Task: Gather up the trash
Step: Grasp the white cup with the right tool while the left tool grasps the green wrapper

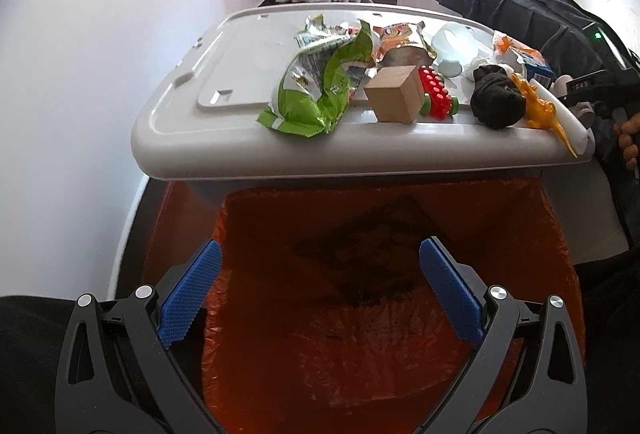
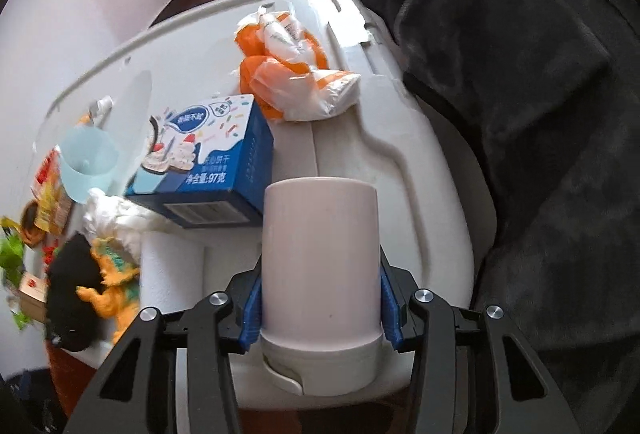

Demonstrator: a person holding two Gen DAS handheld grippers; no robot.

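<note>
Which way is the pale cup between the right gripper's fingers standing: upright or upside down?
Upside down: the pale cup stands on its rimmed mouth on the grey lid, closed base up.

Left edge of right wrist view: green wrapper (image 2: 10,258) blurred, cut off; black sock (image 2: 70,298) smeared; box print (image 2: 204,169) partly unreadable.

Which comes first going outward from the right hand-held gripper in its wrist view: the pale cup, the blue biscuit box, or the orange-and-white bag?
1. Pale cup: between the pads of the right hand-held gripper, at the lid's near edge.
2. Blue biscuit box: just beyond the cup, to the left.
3. Orange-and-white bag: farthest, toward the lid's far side.
</note>
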